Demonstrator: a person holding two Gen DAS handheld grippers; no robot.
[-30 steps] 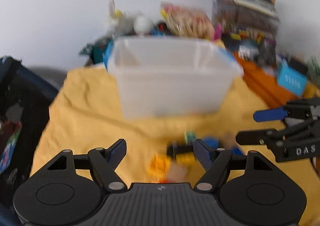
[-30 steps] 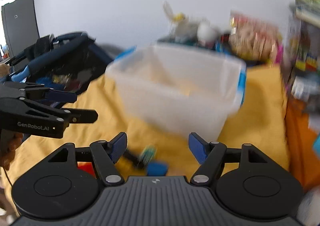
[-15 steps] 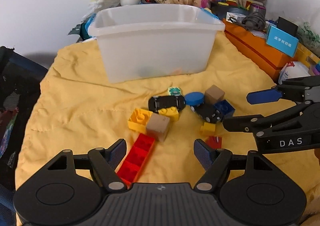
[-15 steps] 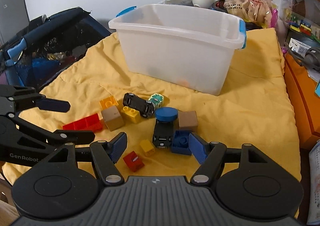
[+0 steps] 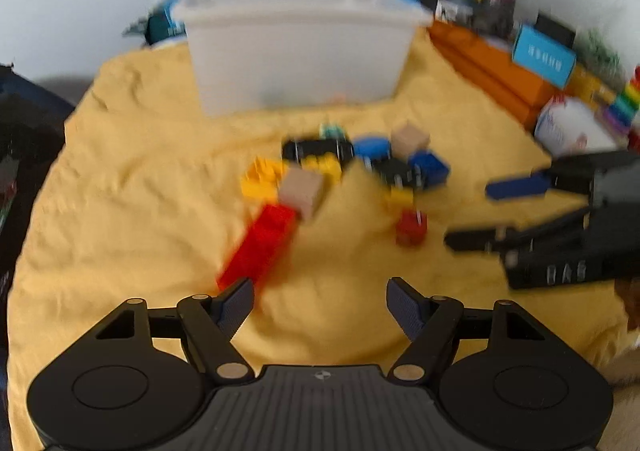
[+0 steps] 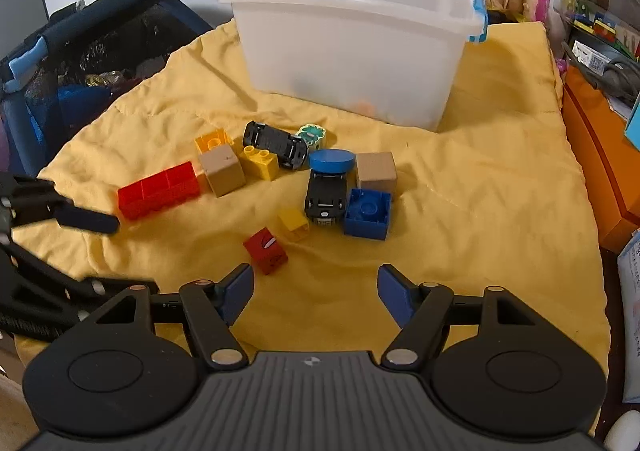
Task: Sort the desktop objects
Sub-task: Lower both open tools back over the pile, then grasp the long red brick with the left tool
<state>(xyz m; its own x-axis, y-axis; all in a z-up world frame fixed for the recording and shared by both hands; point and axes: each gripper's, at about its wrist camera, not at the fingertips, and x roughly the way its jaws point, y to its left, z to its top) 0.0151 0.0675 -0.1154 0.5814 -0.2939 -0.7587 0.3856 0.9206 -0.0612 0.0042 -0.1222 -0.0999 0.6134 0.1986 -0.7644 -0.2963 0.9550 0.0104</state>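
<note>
Hovering over a yellow cloth point(image 6: 480, 187) with both sets of tongs spread apart and holding nothing: left gripper point(image 5: 320, 309) low and near the end of the long red brick point(image 5: 262, 243), right gripper point(image 6: 316, 291) just short of the small red cube point(image 6: 265, 250). Scattered between grippers and the translucent bin point(image 6: 352, 51): two tan cubes point(image 6: 221, 170), yellow bricks point(image 6: 261, 161), two black toy cars point(image 6: 326, 193), a blue disc point(image 6: 331, 160) resting on one car, a blue square brick point(image 6: 367, 213), a small green printed piece point(image 6: 313, 133). Tightly packed in the middle, so closing on one piece could nudge its neighbours, tip the disc off the car, or set a car rolling. Soft, wrinkled cloth underfoot; could bunch under a finger and drag pieces along. Crossing paths over the pile also risky, given both grippers aimed at the same cluster. Blur in the left wrist view, so fine contact there hard to judge. Open cloth on the right side and ahead of the bin; cluttered orange boxes point(image 6: 600, 155) along the right edge, a dark mesh basket point(image 6: 100, 47) off the left. Tall bin wall, needing a clear lift before any drop.
</note>
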